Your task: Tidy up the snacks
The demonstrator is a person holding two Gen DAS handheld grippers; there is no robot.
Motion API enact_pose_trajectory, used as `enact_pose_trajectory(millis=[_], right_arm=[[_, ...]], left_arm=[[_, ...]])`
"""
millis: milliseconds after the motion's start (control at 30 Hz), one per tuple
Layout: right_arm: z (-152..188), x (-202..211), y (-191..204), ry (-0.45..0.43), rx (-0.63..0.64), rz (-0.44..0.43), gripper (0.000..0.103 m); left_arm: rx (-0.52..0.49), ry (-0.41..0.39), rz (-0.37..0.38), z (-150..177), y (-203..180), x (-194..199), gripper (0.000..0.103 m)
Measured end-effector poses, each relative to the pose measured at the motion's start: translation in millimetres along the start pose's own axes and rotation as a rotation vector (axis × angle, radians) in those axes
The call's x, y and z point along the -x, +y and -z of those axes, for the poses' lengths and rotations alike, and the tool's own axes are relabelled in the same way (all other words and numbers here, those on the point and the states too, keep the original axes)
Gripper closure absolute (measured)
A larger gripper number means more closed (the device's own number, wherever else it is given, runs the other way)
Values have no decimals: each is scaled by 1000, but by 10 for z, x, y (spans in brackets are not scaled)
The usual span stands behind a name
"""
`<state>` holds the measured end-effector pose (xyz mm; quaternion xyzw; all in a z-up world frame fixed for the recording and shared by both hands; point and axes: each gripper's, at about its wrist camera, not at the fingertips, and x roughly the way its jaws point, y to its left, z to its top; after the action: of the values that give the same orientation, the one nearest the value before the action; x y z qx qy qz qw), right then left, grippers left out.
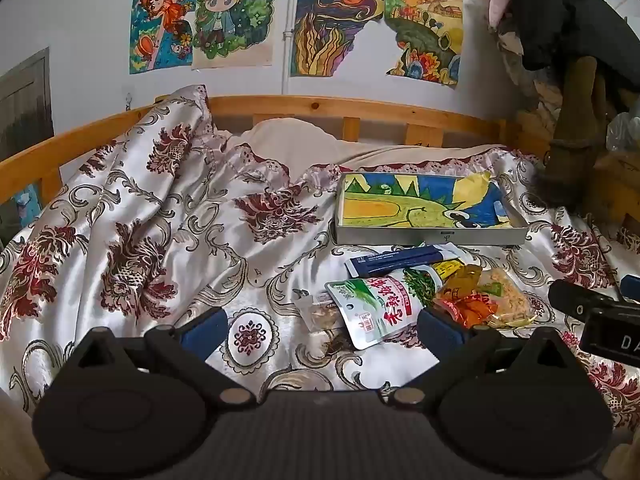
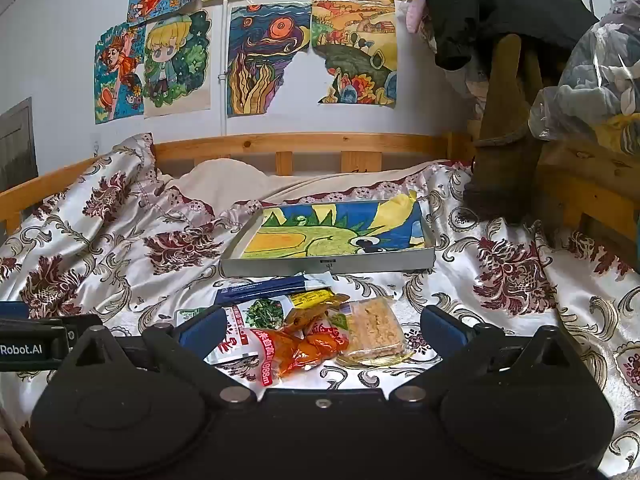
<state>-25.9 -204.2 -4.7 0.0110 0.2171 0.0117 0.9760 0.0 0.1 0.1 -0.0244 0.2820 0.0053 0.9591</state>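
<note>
The green-and-white packet (image 2: 234, 334) lies partly hidden under orange packets (image 2: 300, 350).

The right gripper (image 2: 322, 330) hung over the flowered bedspread (image 2: 516, 272) with its blue-padded fingers (image 2: 202, 330) spread wide and nothing pressed between them, the snack pile lying loose in the gap. In that pile a red-orange packet (image 2: 292, 354) sat at the centre, a clear-wrapped crumbly bar (image 2: 372, 334) just at its three o'clock, a white-and-green pouch (image 2: 240, 334) at its nine o'clock and a dark blue packet (image 2: 264, 286) at its twelve. Beyond them, further toward twelve o'clock, lay a shallow grey tray (image 2: 332, 266) lined with a child's drawing, and the other gripper (image 2: 36, 340) poked in at nine o'clock.
</note>
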Motion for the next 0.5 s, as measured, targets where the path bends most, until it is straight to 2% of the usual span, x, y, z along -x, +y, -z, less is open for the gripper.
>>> enact_pose_trajectory(millis=[500], right_arm=[[-12, 10, -19, 1, 4, -2, 1]], left_arm=[[-2, 13, -1, 29, 22, 0, 0]])
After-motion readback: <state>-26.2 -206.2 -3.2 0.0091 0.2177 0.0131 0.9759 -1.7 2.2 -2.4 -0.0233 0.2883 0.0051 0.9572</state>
